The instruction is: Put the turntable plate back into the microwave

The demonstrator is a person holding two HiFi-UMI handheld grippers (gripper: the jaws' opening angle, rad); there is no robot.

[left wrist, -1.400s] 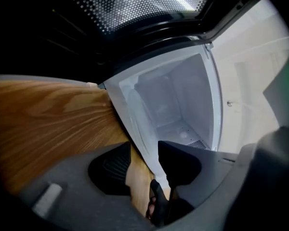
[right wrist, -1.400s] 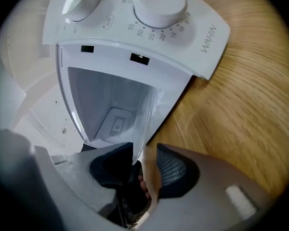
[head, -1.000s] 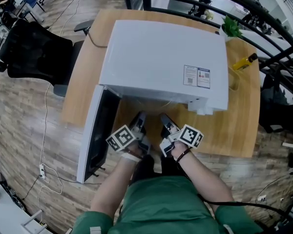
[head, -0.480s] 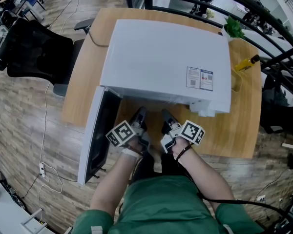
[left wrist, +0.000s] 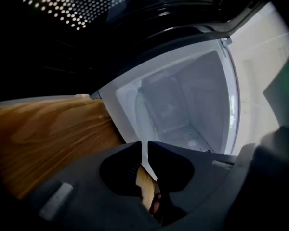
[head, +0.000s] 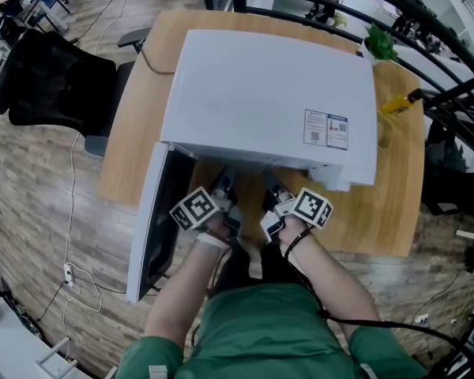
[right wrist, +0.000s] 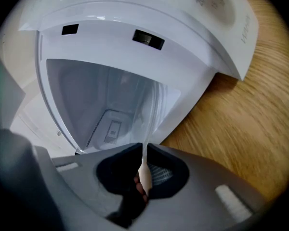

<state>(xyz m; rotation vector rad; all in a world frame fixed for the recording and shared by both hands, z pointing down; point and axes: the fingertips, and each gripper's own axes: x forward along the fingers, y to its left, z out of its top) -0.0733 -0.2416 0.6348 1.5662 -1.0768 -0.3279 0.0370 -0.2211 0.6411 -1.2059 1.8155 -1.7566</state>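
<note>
Counted one white microwave [head: 261,101] on the table [head: 383,204], one door [head: 154,227] swung wide at the left and overhanging the table's front edge, one clear turntable plate [right wrist: 101,95], and two grippers. Found the left gripper [left wrist: 144,146] with fingers pressed together on the plate's near rim, and the right gripper [right wrist: 144,150] likewise pinching that rim in a thin slit. Saw the plate held at the mouth of the open cavity, with the interior visible through the glass. Noted a bare strip of table in front and to the right, and one black chair [head: 51,85] well apart at the left.
</note>
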